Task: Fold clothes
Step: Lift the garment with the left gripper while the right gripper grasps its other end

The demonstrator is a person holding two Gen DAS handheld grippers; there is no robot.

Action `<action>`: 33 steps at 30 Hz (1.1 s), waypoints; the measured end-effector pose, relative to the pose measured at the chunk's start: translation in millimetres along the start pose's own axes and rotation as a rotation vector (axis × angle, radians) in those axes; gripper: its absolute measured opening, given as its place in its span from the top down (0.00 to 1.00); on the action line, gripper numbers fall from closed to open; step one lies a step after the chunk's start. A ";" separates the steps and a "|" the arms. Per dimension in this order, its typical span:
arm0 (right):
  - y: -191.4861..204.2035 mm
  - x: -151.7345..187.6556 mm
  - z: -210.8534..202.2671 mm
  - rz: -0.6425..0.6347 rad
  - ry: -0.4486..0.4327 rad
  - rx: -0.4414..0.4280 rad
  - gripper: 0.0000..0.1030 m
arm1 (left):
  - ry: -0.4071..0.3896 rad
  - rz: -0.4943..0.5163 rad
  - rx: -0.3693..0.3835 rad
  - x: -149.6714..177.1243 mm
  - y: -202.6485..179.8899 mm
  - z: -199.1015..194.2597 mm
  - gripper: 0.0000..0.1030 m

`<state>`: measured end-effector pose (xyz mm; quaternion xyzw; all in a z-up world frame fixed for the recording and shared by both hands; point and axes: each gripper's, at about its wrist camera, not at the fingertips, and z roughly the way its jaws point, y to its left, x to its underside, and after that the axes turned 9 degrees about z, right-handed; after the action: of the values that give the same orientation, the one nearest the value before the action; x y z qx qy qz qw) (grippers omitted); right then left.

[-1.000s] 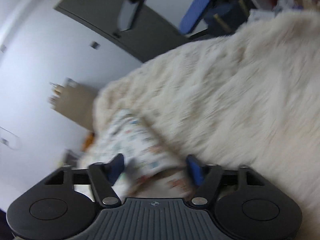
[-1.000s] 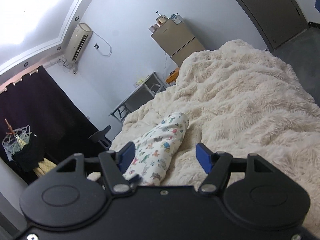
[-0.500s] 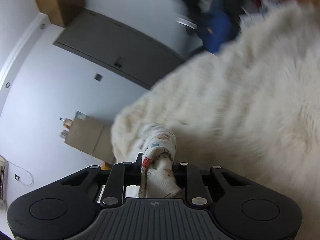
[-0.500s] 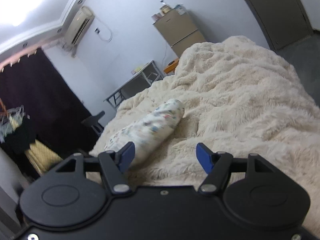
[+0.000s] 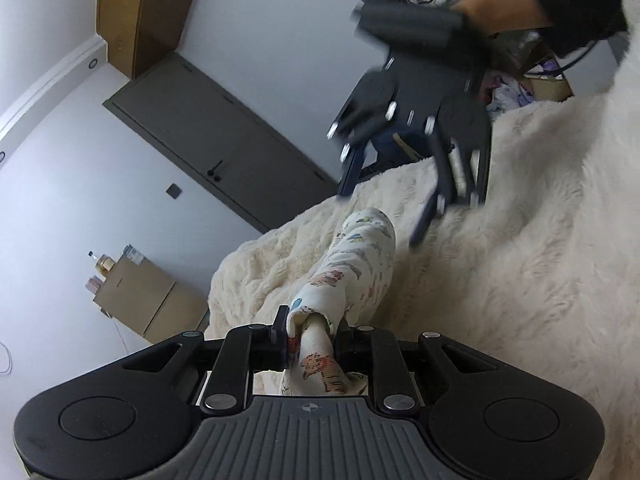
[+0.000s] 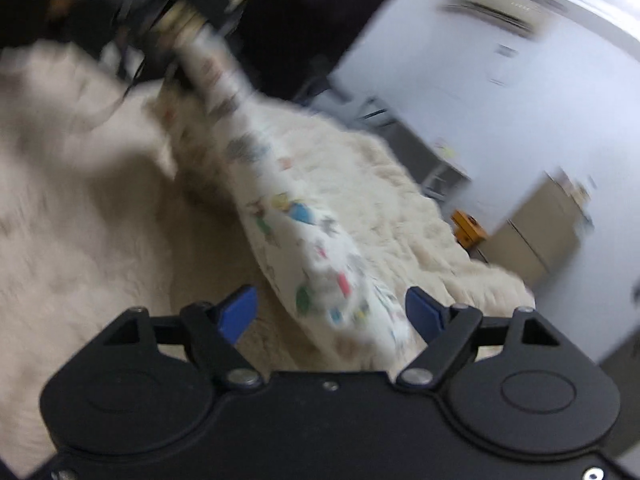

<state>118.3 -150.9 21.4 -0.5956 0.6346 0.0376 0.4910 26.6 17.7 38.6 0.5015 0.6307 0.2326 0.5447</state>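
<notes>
Your left gripper [image 5: 310, 330] has its jaws pinched tight on one end of the printed garment [image 5: 356, 264], a white piece with small coloured animal figures. The cloth bunches between the jaws and runs away from you as a long roll, its far end resting on the fluffy cream blanket [image 5: 520, 280] that covers the bed. Only this view shows your other hand [image 5: 516, 4]: in a dark sleeve, it carries the right gripper [image 5: 384, 212] above the garment's far end, fingers pointing down at it, blurred but clearly apart from the cloth.

The right wrist view is heavily blurred. There the right gripper [image 6: 332, 312] has its blue pads [image 6: 238, 312] wide apart, and its jaws are opening further. The printed garment [image 6: 280, 200] passes between them, but neither pad presses on it, so it holds nothing. From this side you see the cloth stretch up and away toward the dark shape of the left gripper [image 6: 180, 20], something the left view cannot show of itself. Beyond the blanket [image 6: 80, 220] stand a beige cabinet [image 6: 540, 232] and a wall air conditioner [image 6: 492, 12]; the left view instead shows a grey door [image 5: 208, 140].
</notes>
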 end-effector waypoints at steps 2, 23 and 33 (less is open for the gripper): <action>8.3 -6.0 23.4 -0.092 0.046 0.011 0.51 | -0.005 0.014 -0.004 2.9 -2.5 -2.1 0.84; -111.8 -94.4 1.2 -0.201 0.091 0.581 0.79 | -0.050 0.148 -0.262 1.6 156.2 99.9 0.84; 84.8 46.9 -14.2 -0.225 0.247 0.327 0.63 | -0.027 0.200 -0.020 41.0 -66.6 79.4 0.58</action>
<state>51.9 -169.2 -48.2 -0.5753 0.6171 -0.1940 0.5006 78.4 8.0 -59.6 0.5593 0.5677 0.2852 0.5325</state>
